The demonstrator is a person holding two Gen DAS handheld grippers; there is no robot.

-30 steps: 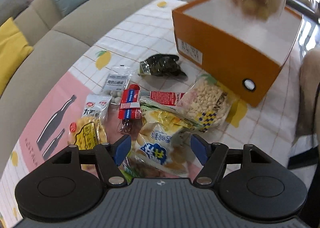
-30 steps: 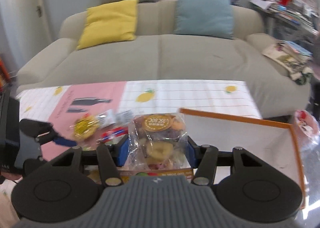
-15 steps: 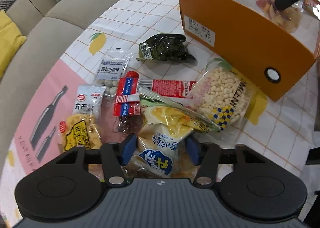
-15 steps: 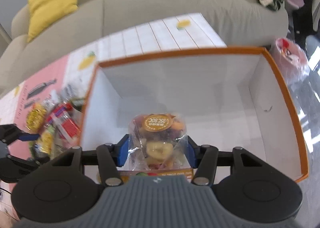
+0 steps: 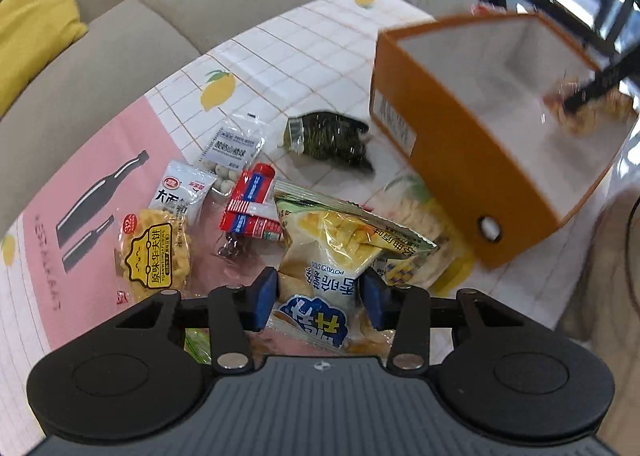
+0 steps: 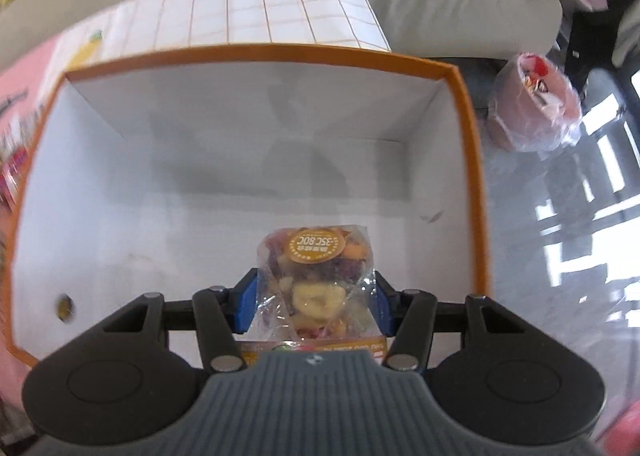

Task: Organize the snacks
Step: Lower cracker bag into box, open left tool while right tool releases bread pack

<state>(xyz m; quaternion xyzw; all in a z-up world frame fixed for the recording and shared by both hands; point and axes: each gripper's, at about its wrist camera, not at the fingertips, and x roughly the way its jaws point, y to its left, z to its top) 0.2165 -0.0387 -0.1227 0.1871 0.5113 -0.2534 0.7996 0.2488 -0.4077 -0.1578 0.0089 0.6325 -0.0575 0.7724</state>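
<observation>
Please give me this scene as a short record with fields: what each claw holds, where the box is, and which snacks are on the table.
left claw: jaws have just been closing, now shut on chips bag
right claw: shut on fruit bag, inside the box
box: orange, open top, white inside, no other snack seen in it
table: tablecloth with grid and lemons, pink part
loose snacks: seaweed pack, red pack, yellow cake pack, white balls pack
</observation>
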